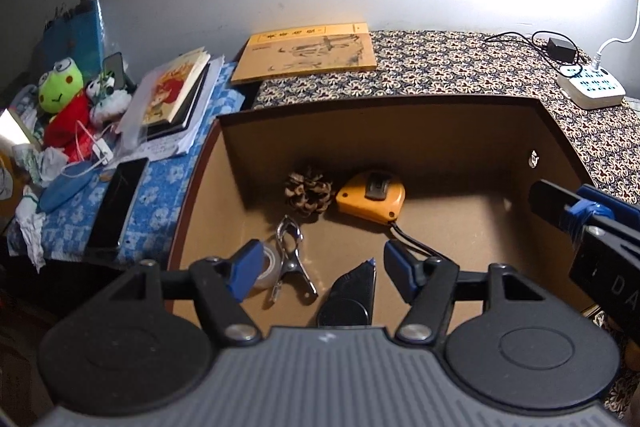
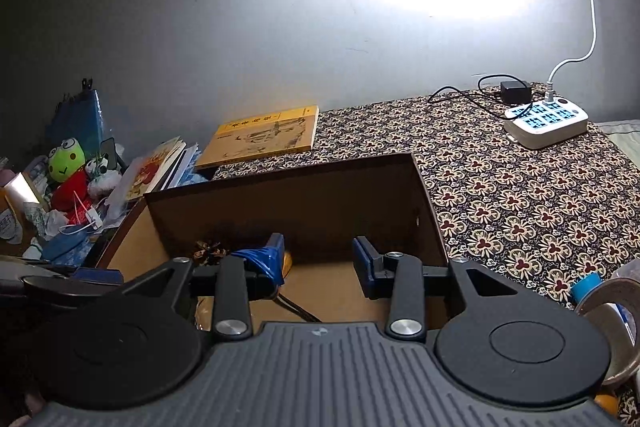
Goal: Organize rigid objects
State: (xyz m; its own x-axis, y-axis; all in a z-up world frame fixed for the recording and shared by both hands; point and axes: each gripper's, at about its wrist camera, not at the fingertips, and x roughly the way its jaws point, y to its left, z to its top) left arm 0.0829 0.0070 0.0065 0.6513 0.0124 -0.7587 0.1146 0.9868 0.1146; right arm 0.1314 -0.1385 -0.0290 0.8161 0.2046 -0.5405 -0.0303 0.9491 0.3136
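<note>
Left hand-held gripper (image 1: 316,269): jaws spread, empty, low centre of its view over the cardboard box (image 1: 380,115).
Right hand-held gripper (image 2: 318,259): jaws apart, holding nothing, at the box's near edge.
Already boxed: pine cone (image 1: 308,193), tape measure (image 1: 372,197), metal clip (image 1: 292,263), clear tape roll (image 1: 268,269), dark item (image 1: 354,289).
Still out: tape roll (image 2: 614,331), lower right, on the patterned desk (image 2: 520,195).
Risk: the two grippers are close and could collide; a drop may land on the boxed things.
</note>
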